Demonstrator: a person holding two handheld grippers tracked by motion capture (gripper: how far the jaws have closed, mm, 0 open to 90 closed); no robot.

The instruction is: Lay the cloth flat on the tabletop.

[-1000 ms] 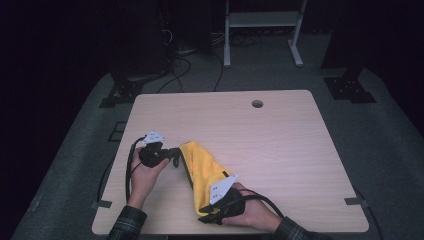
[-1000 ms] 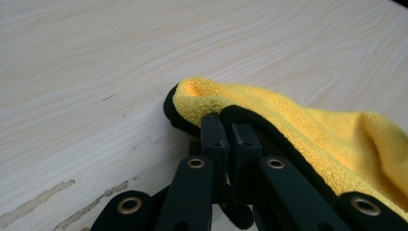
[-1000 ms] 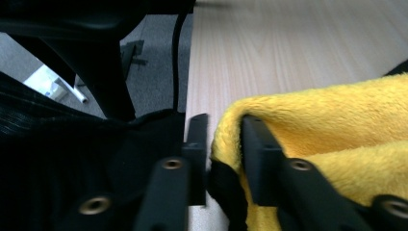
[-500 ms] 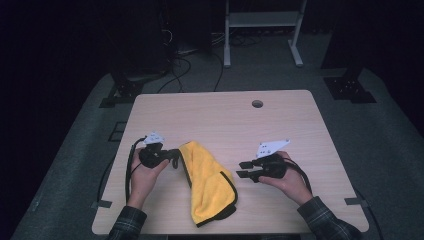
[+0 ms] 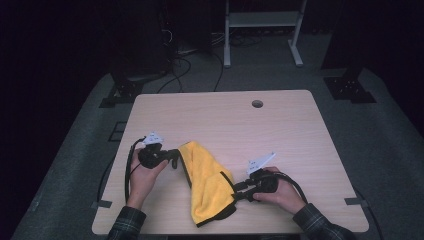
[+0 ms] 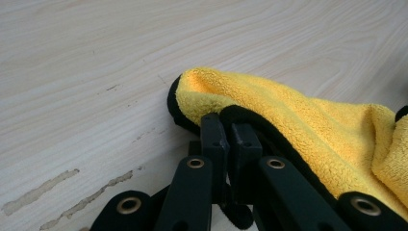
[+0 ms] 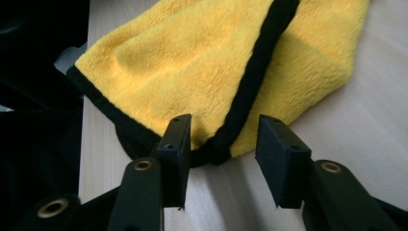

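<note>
A yellow cloth [image 5: 207, 180] with a black hem lies folded on the wooden table [image 5: 250, 130], running from the middle toward the front edge. My left gripper [image 5: 177, 157] is at the cloth's far left end, shut on its hem. In the left gripper view the jaws [image 6: 228, 139] pinch the black edge of the cloth [image 6: 288, 110]. My right gripper [image 5: 235, 192] sits at the cloth's right side near the front. Its jaws [image 7: 221, 144] have just been opening and stand apart, with the cloth's [image 7: 192, 62] black-hemmed corner lying loosely between the tips, unpressed.
A round cable hole [image 5: 257, 103] sits near the table's far edge. The front edge of the table is just below the cloth's near end. Beyond the table, cables lie on the grey floor and a white stand [image 5: 260, 20] rises.
My right gripper left the cloth's near end, swung out to the right, and has come back left and nearer to the cloth's right side. The left gripper has stayed put.
</note>
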